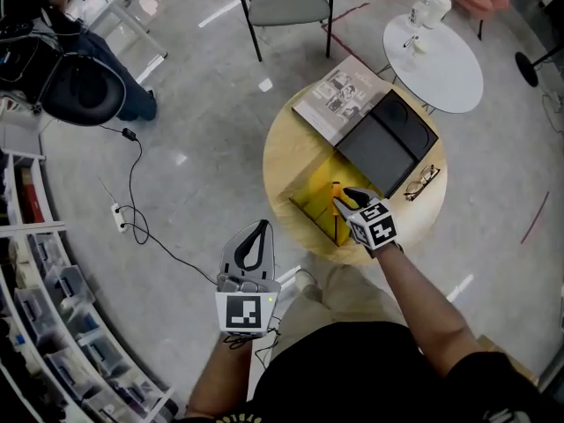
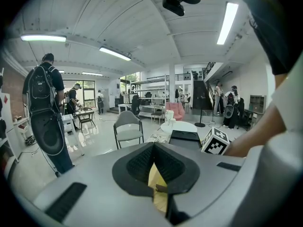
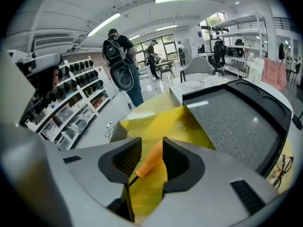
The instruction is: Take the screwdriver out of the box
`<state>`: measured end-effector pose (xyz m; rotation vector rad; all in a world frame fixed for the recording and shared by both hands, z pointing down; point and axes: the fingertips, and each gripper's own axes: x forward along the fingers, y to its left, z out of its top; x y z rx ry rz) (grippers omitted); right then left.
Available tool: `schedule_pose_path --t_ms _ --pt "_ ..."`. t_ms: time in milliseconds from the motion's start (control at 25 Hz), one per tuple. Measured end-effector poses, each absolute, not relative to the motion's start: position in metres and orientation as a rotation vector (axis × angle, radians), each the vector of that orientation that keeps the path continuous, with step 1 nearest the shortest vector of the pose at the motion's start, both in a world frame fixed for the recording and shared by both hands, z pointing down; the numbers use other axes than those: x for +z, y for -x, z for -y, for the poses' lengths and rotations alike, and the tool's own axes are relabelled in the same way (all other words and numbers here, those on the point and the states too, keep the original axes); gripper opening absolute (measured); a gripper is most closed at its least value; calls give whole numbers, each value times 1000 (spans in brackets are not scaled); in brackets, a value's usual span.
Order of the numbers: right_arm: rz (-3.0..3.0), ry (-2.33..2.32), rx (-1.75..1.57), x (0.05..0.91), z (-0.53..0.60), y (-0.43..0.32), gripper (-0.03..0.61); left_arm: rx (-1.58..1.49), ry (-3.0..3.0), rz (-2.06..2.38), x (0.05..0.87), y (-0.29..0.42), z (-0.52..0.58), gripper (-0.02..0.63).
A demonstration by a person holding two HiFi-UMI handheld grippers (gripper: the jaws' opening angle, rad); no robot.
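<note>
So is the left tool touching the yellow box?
Apart. The head view shows the left tool clear of the table, with floor showing between it and the box.

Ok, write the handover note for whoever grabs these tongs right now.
Left tongs: shut, empty, held off the near edge of the table.
Right tongs: open at the yellow box, handle of the orange screwdriver between the jaws, not clamped.
Done: box is open, approach made.
To do: close on the handle, lift the screwdriver out.
</note>
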<state>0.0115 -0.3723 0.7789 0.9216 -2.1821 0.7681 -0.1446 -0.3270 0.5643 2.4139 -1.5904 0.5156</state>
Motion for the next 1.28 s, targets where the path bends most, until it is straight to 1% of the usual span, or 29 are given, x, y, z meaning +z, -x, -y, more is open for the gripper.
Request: schedule_pose_path --t_ms 120,240,520,800,1120,1280 --pt "2130 -915 781 795 375 -10 178 499 -2420 1599 562 141 331 14" --pt "2094 -910 785 804 381 -8 182 494 -2420 1606 561 139 332 14" --pt "1974 -860 768 829 384 -2 215 512 -2399 1617 563 144 324 14" --pt "1947 -806 738 833 380 6 209 508 -2364 1646 560 152 312 14" --pt "2013 -815 848 820 378 6 170 471 -2382 1674 540 152 307 14" --pt "2117 -857 835 798 373 7 146 484 -2402 1686 530 156 299 14"
